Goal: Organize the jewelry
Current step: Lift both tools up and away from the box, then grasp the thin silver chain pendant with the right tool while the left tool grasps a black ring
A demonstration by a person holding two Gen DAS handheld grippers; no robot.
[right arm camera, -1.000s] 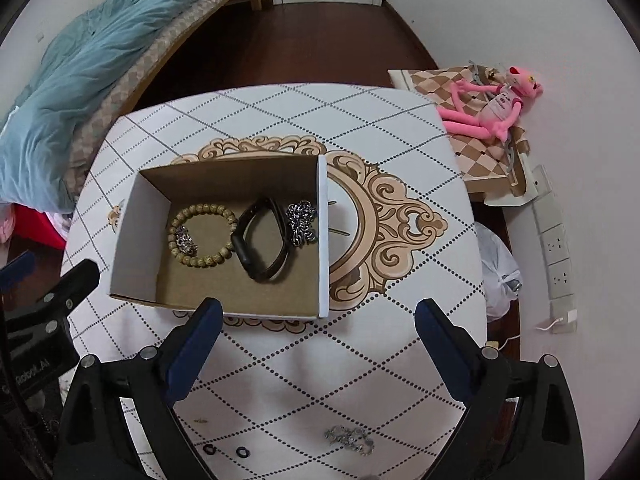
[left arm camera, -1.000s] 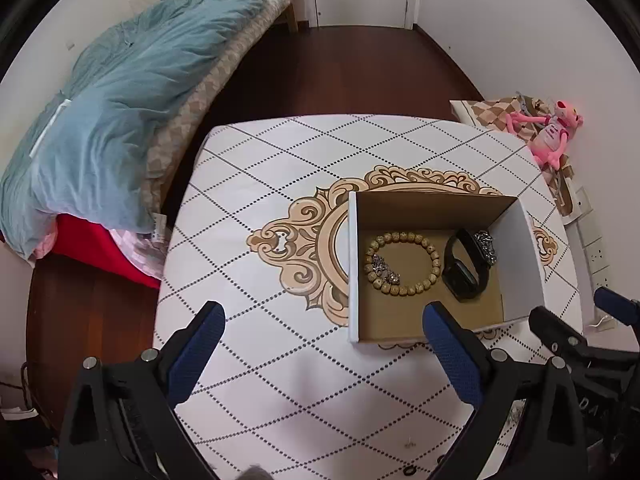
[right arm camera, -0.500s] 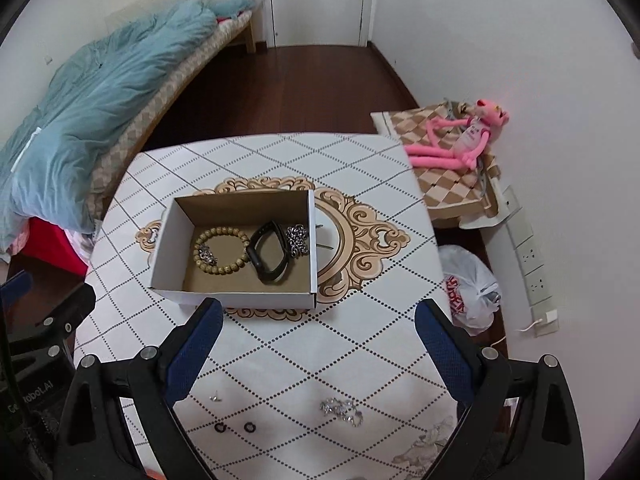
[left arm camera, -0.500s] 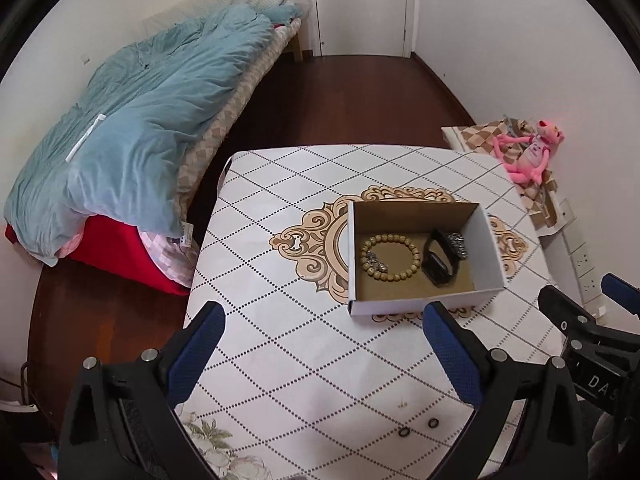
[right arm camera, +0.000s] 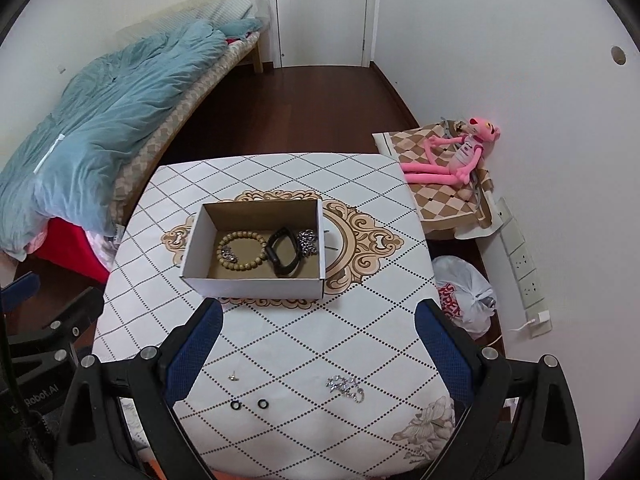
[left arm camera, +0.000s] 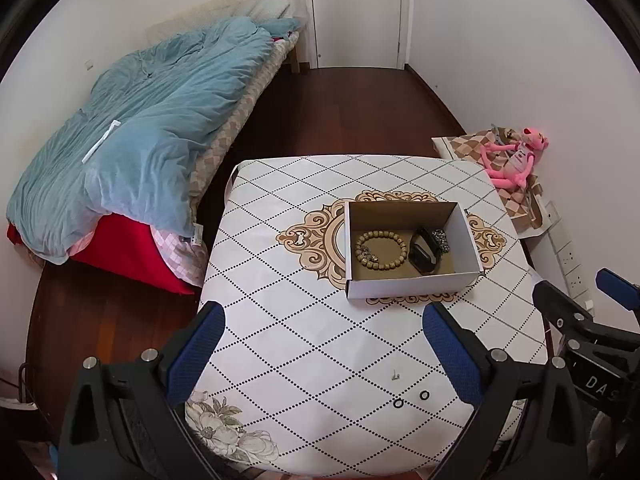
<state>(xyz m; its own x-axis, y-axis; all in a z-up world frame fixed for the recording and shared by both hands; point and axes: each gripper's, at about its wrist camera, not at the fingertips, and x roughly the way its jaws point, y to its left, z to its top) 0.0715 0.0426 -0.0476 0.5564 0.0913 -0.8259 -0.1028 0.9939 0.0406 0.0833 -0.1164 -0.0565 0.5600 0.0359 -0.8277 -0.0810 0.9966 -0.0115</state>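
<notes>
An open cardboard box (left arm camera: 404, 286) (right arm camera: 256, 284) stands on the patterned table. It holds a wooden bead bracelet (left arm camera: 380, 250) (right arm camera: 240, 251), a black band (left arm camera: 424, 252) (right arm camera: 284, 254) and a silver chain (left arm camera: 440, 238) (right arm camera: 307, 240). On the near tabletop lie two black rings (left arm camera: 412, 399) (right arm camera: 248, 404), a small stud (left arm camera: 396, 376) (right arm camera: 233, 377) and a silver chain piece (right arm camera: 346, 385). My left gripper (left arm camera: 324, 354) and right gripper (right arm camera: 320, 354) are both open and empty, held high above the table's near edge.
A bed with a blue duvet (left arm camera: 140, 140) stands left of the table. A pink plush toy (right arm camera: 452, 156) lies on a checked cushion at the right. A white plastic bag (right arm camera: 464, 298) sits on the floor by the wall sockets.
Both grippers have pulled back and up from the box. More of the table, the loose pieces near its front edge and the room have come into view.
</notes>
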